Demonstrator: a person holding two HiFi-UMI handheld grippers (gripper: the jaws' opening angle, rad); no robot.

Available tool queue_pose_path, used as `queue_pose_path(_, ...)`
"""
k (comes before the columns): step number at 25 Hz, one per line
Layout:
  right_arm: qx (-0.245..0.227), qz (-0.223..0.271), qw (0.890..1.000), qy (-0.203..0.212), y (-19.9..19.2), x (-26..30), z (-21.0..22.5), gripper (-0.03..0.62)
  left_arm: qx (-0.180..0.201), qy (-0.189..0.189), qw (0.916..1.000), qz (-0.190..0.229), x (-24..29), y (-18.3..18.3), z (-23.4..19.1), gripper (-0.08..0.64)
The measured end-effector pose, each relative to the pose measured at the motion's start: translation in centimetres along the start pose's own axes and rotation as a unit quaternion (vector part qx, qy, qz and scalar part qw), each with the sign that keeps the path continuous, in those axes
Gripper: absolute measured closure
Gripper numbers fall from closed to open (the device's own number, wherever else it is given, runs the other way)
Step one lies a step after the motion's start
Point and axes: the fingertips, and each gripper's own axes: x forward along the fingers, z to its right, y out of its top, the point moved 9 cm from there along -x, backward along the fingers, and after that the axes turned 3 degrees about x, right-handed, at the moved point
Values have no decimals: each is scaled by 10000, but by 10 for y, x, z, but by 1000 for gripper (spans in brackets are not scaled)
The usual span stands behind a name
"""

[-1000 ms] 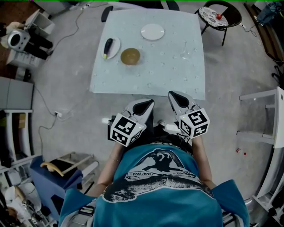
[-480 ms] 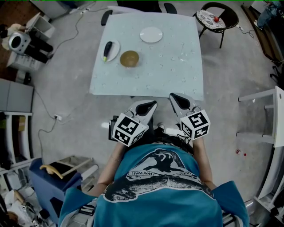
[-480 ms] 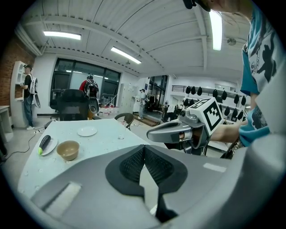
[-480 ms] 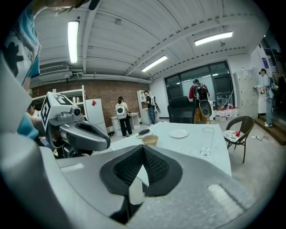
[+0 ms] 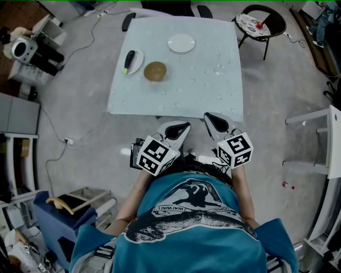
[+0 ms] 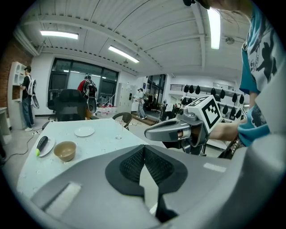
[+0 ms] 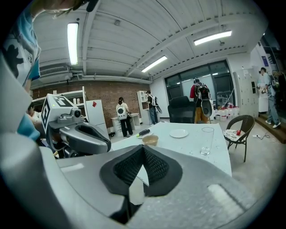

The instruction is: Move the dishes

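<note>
A pale table carries a white plate, a brown bowl, a small plate with a dark green-tipped object and a clear glass. Both grippers hover off the table's near edge, in front of the person's chest. My left gripper is shut with nothing in it, and so is my right gripper. In the left gripper view the shut jaw tips point toward the bowl and plate. The right gripper view shows the bowl, plate and glass.
A round black chair stands beyond the table's right corner, an office chair at its far side. A white rack is on the right, a blue bin and cables on the left floor. People stand in the background.
Both grippers stay shut and almost where they were. The table has slid slightly up in the head view.
</note>
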Motion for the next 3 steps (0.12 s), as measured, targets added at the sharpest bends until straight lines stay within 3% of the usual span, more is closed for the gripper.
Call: queue_pose_path(3,-15,-32,10000,-1,-1,-1,0,591,2,2,10000,-9,0,-1,1,549)
